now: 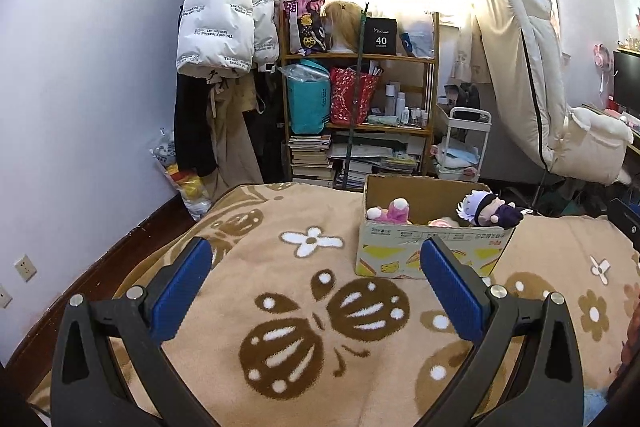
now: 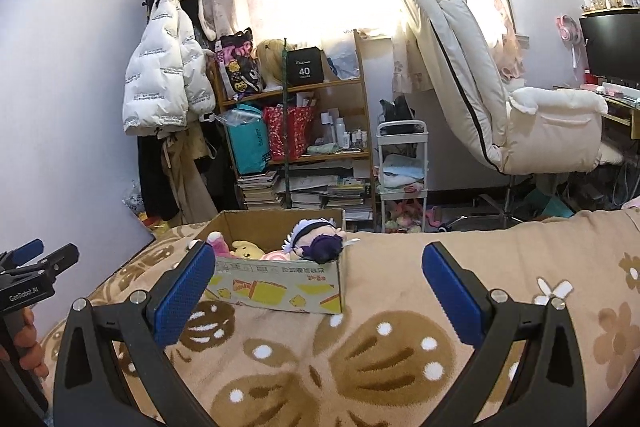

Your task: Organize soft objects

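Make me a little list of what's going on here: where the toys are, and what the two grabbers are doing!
toys: a doll, a yellow plush and a pink plush sit in the cardboard box
box: open, on the blanket
left gripper: open, empty
right gripper: open, empty

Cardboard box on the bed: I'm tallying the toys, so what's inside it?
Inside the cardboard box: a pink plush, a yellow plush, a pink-striped toy, and a white-haired doll leaning over the rim. Anything beneath them is hidden.
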The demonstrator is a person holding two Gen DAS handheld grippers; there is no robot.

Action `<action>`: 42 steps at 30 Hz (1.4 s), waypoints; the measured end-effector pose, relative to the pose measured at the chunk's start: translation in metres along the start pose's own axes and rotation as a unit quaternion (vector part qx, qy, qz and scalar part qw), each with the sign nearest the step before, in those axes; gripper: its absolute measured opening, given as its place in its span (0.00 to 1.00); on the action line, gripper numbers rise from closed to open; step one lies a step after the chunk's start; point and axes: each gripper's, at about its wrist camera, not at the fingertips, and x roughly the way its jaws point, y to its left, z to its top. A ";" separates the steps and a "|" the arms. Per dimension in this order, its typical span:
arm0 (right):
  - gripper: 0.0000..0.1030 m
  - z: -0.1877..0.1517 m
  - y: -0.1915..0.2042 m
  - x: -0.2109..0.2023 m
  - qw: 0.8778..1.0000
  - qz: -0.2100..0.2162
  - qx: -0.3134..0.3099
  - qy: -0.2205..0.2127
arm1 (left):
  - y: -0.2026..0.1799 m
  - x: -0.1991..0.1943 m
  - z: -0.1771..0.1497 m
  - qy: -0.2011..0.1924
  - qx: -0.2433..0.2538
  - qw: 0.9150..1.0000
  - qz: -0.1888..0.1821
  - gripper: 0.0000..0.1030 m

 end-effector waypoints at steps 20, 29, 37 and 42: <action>1.00 -0.013 0.002 0.013 0.999 -0.018 -0.008 0.030 | -0.006 0.010 -0.005 0.022 0.017 1.000 -0.001 0.99; 1.00 -0.014 0.003 0.015 0.999 -0.020 -0.007 0.032 | -0.009 0.011 -0.005 0.025 0.020 0.999 0.000 0.99; 1.00 -0.015 0.004 0.016 0.999 -0.021 -0.006 0.033 | -0.011 0.013 -0.007 0.029 0.022 0.999 -0.001 0.99; 1.00 -0.015 0.003 0.016 0.999 -0.020 -0.006 0.034 | -0.011 0.014 -0.008 0.029 0.022 0.999 -0.001 0.99</action>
